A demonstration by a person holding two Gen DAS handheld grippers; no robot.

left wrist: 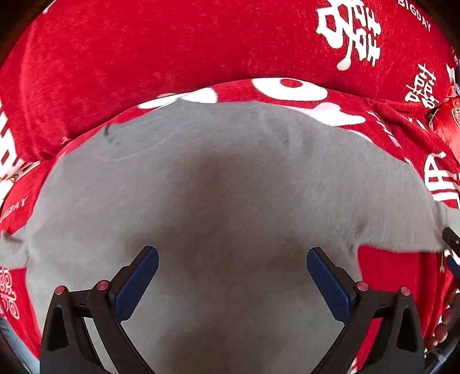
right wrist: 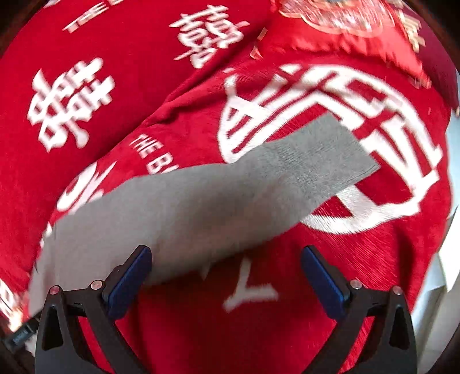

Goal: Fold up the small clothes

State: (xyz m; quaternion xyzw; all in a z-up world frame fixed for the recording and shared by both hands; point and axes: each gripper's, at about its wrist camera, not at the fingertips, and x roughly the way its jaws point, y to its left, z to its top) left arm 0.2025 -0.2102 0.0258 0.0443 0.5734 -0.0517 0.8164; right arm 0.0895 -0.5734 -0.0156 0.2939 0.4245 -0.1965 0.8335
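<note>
Nearest the left wrist camera, the left gripper (left wrist: pixel 232 273) is seen with its two blue-padded fingers (left wrist: pixel 138 283) spread wide; nothing is held between them. Directly beneath and ahead of it, the grey garment (left wrist: pixel 230 184) is spread flat, and a dark shadow is cast across its middle. Faint stitching lines are visible near its far edge.

In the right wrist view, the right gripper (right wrist: pixel 225 272) is likewise fully spread and empty. Its left pad (right wrist: pixel 129 283) is positioned over the near edge of the grey garment (right wrist: pixel 184 207), though contact cannot be confirmed. One sleeve (right wrist: pixel 322 161) with a ribbed cuff is extended diagonally away to the upper right.

The surface is a red plush cover (left wrist: pixel 143 57) printed with white characters and lettering, seemingly draped over a cushioned seat and backrest. A red embroidered cushion (right wrist: pixel 345 26) is seen at the far end, blurred.

One garment and two grippers are counted.
</note>
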